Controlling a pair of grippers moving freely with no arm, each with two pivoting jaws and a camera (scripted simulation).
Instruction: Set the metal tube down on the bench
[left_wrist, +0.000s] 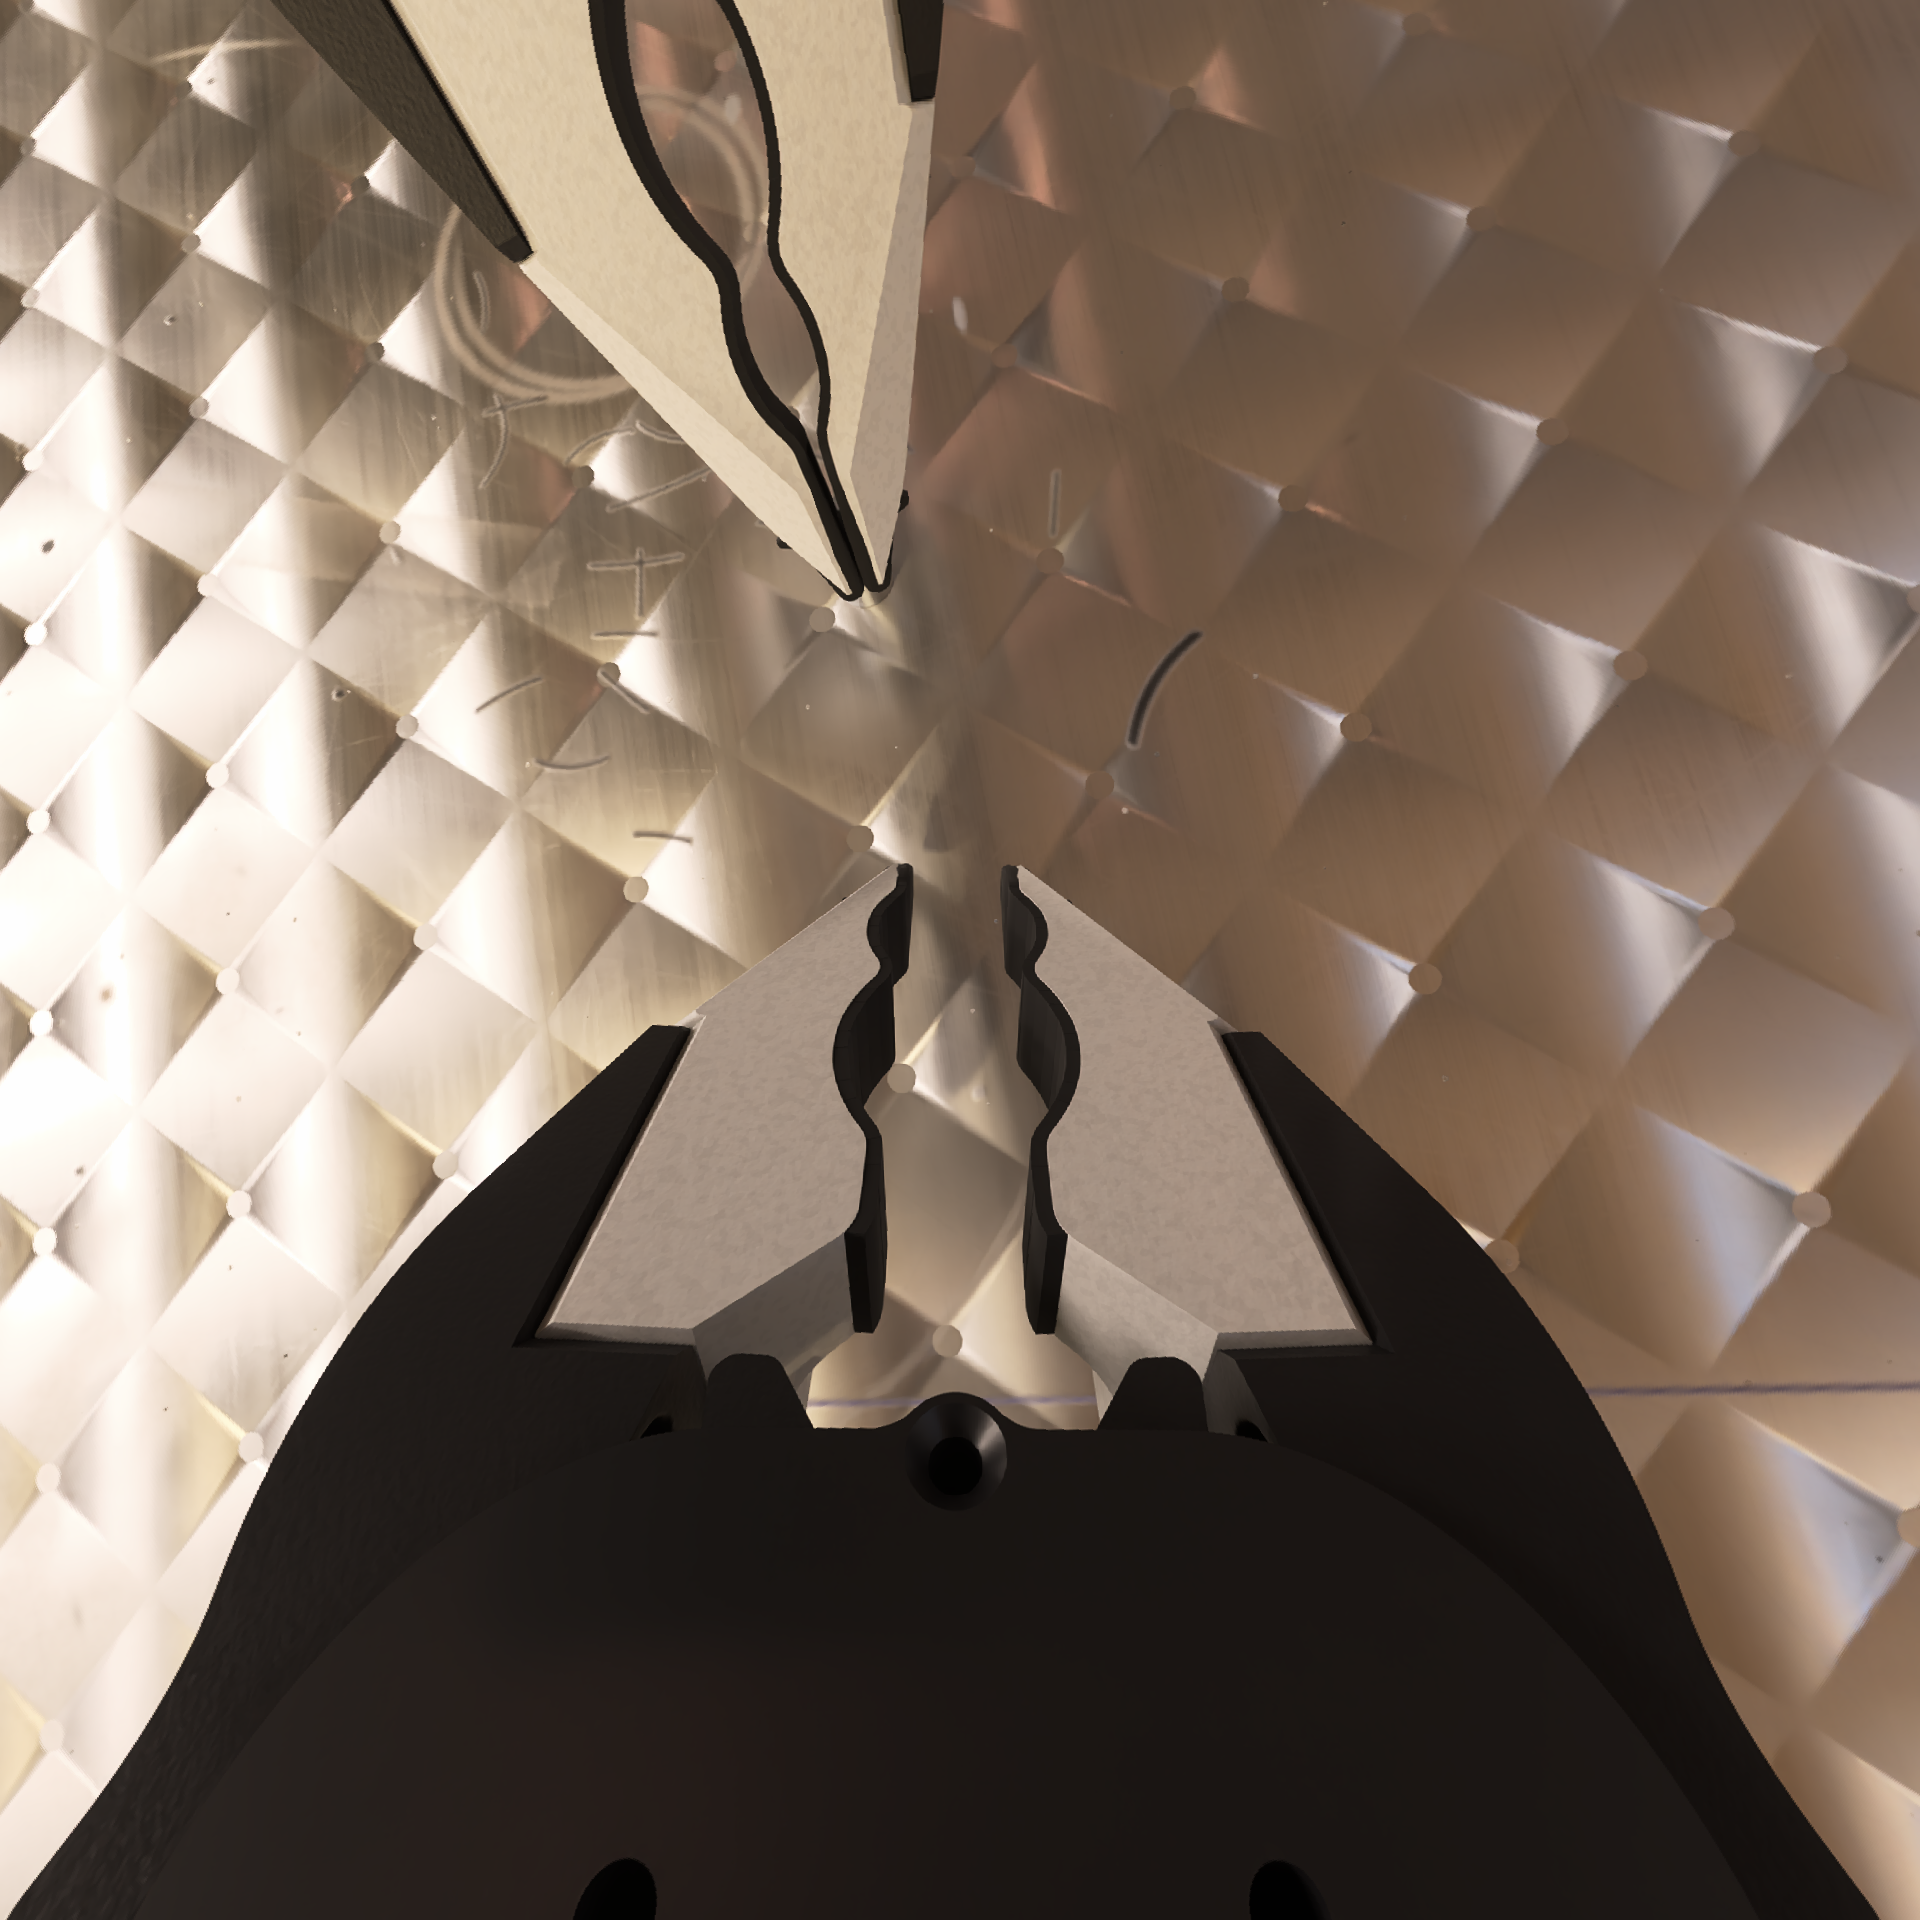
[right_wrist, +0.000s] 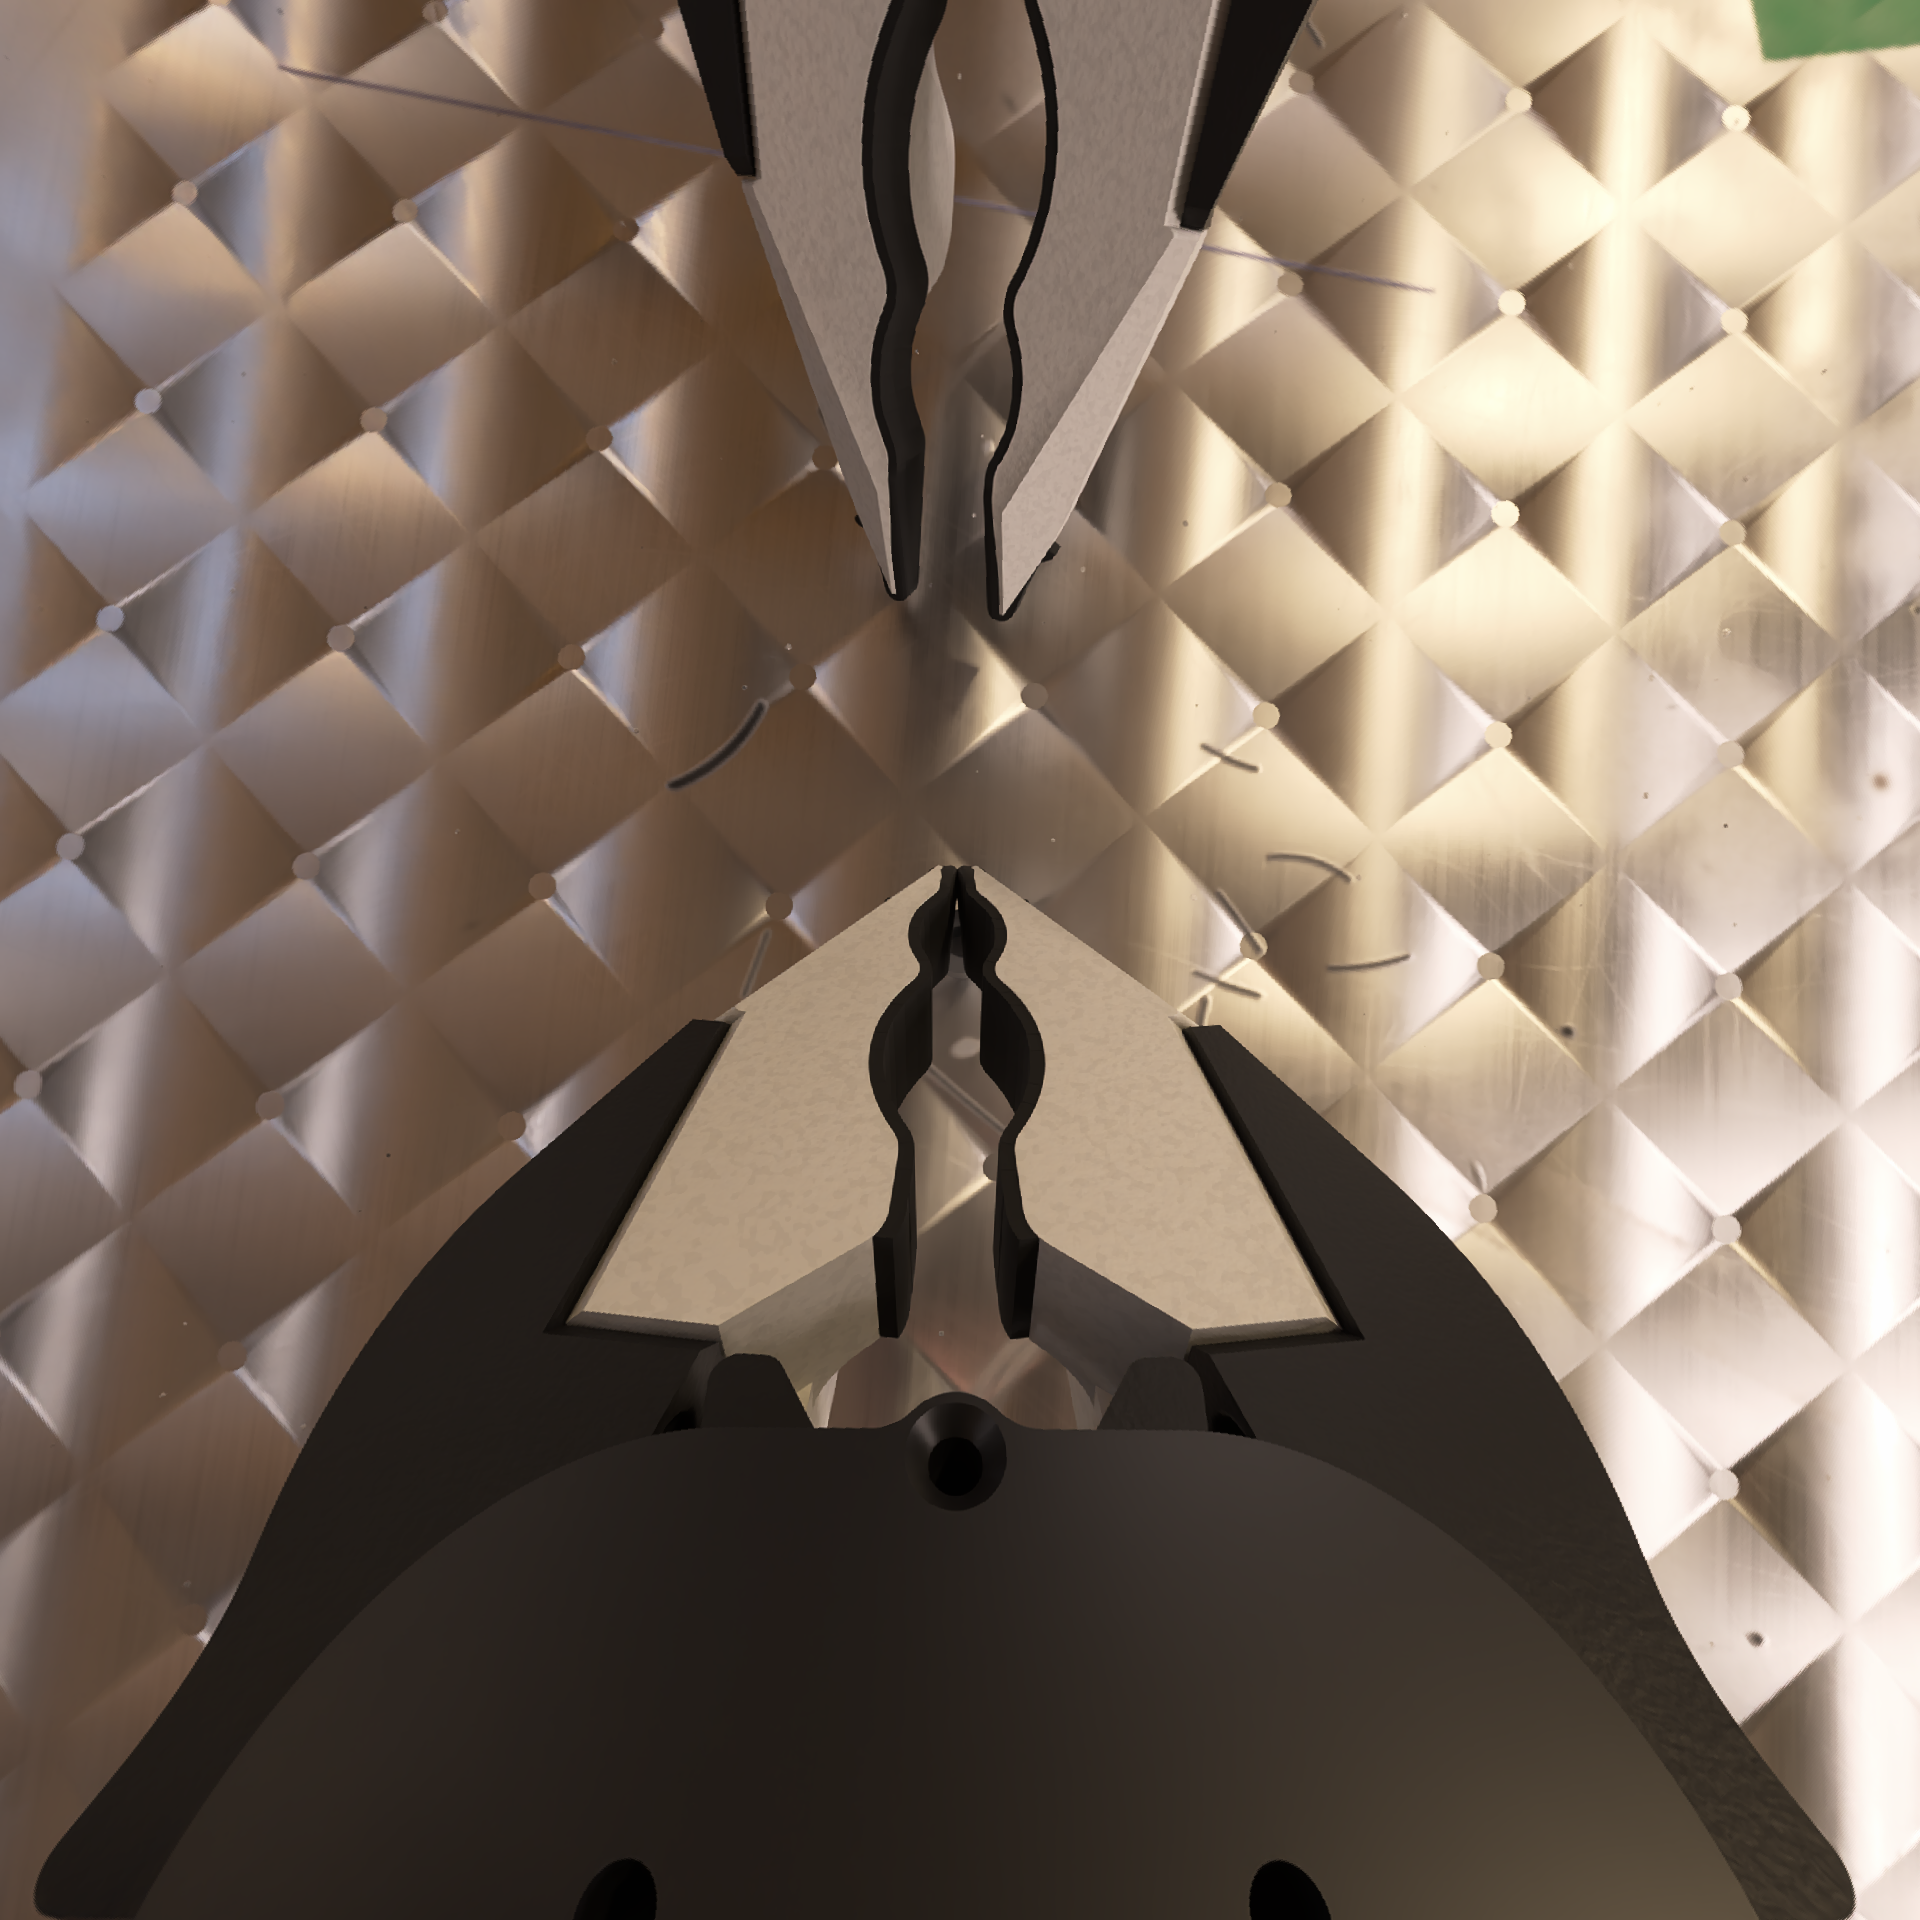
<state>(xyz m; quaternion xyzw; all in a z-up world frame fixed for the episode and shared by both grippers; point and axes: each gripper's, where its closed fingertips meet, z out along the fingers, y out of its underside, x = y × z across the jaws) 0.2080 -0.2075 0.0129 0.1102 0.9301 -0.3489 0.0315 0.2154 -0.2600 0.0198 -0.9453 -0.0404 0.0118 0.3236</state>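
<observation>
The mirror-bright metal tube (left_wrist: 954, 1195) was hard to pick out from the worktop: it read only as a smooth, pattern-free strip between the left gripper's (left_wrist: 956, 883) jaws, its long axis running straight ahead toward the right gripper (left_wrist: 857, 592). In the right wrist view the same plain grey strip (right_wrist: 948, 499) showed between the left gripper's (right_wrist: 945, 608) tips. Whether it rested on the surface or hung just above could not be told.

The left jaws stood a little apart, one on either side of the strip; whether they touched it was not clear. The right gripper's (right_wrist: 956, 878) jaws were closed until the tips met, with nothing plainly seen between them. The two grippers faced each other tip to tip, both tilted down at the surface.

Each had a matte black body, pale grainy wedge-shaped fingers and black wavy pads. The brushed-metal worktop (left_wrist: 1558, 623) bore a quilted diamond pattern with small studs, fine scratches and a short dark curved mark (left_wrist: 1158, 691). A green object (right_wrist: 1849, 26) sat at the far corner
</observation>
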